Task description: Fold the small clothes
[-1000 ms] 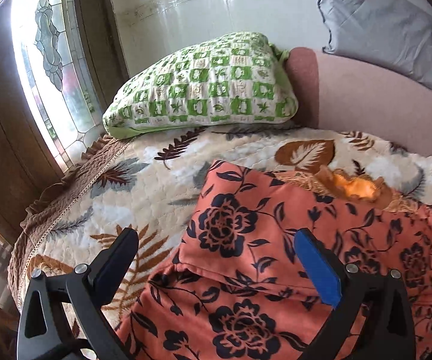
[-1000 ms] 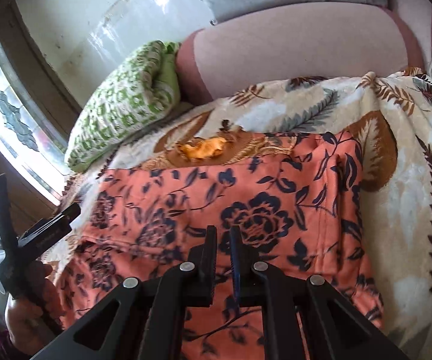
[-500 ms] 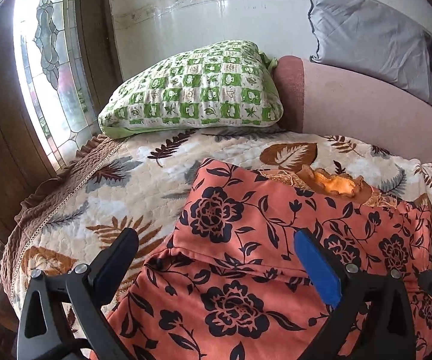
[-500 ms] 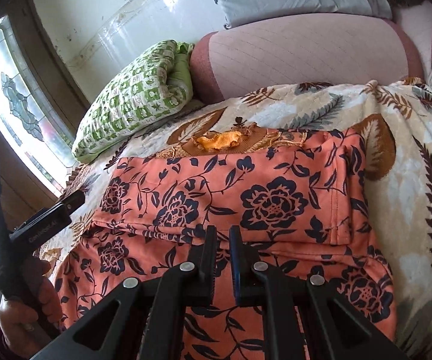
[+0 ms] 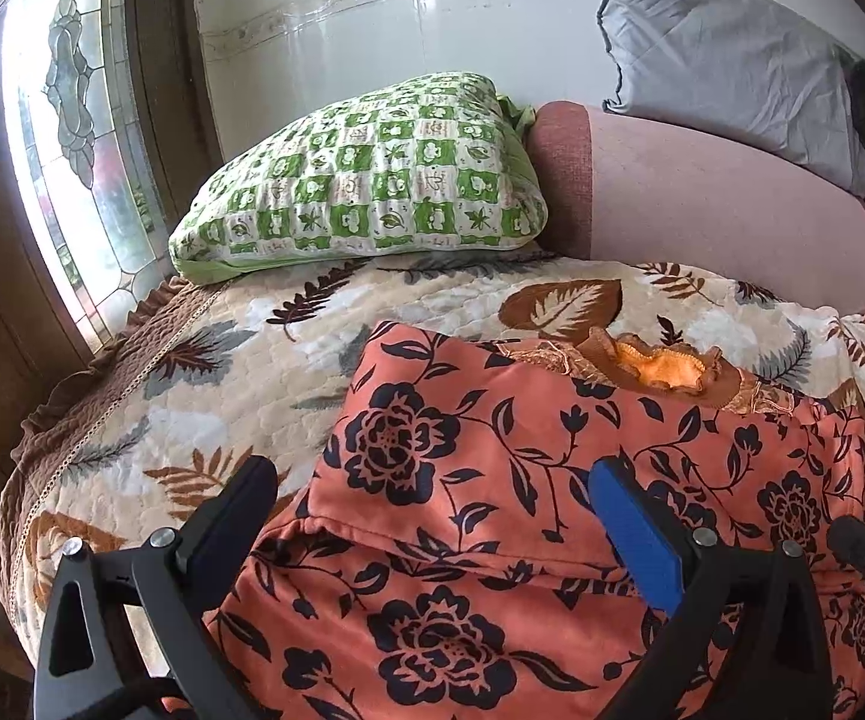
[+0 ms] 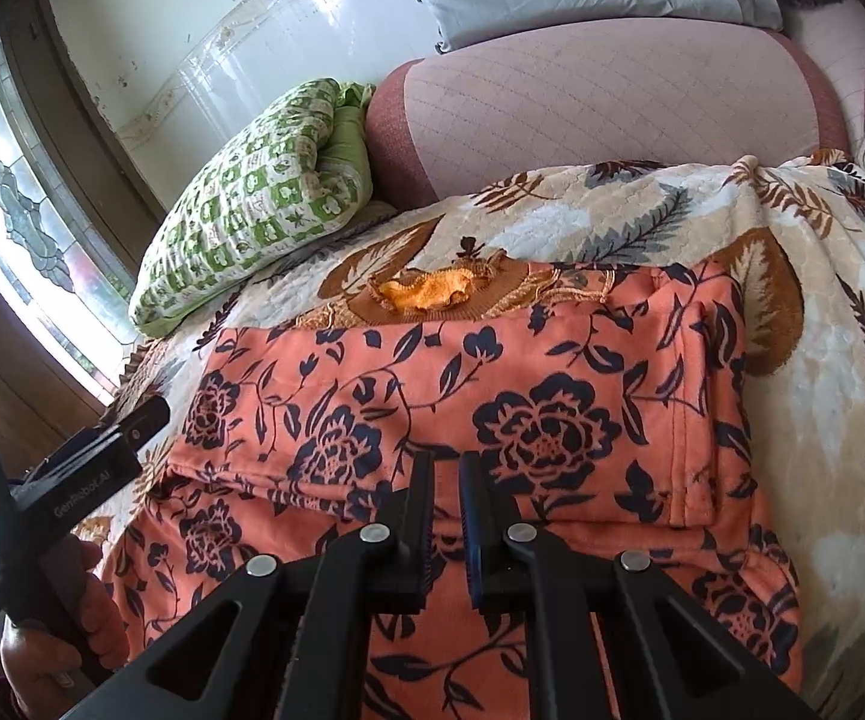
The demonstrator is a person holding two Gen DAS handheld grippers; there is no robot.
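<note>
An orange fleece garment printed with dark navy flowers point(image 5: 492, 480) lies spread on a cream quilted bedspread with brown and grey leaf patterns point(image 5: 240, 360). Its far half is doubled over the near half, leaving a hemmed fold edge running across the cloth. Just beyond its far edge sits a small brown knitted piece with a bright orange frilled centre point(image 5: 666, 366), touching the garment's border.

The left gripper point(image 5: 432, 510) hovers over the garment's left part with its black fingers spread wide, one lined with a blue pad, and nothing between them. In the right wrist view it appears at the left edge, held by a person's hand point(image 6: 60, 648).

The right gripper point(image 6: 445, 498) points down at the fold edge near the garment's middle, its jaws drawn almost together with only a thin slit between them; whether a pinch of cloth sits in that slit is hard to tell from this angle.

Behind, a green-and-white checked pillow point(image 5: 366, 180) leans beside a pink padded headboard point(image 5: 714, 210), with a grey pillow point(image 5: 732, 72) above it.
</note>
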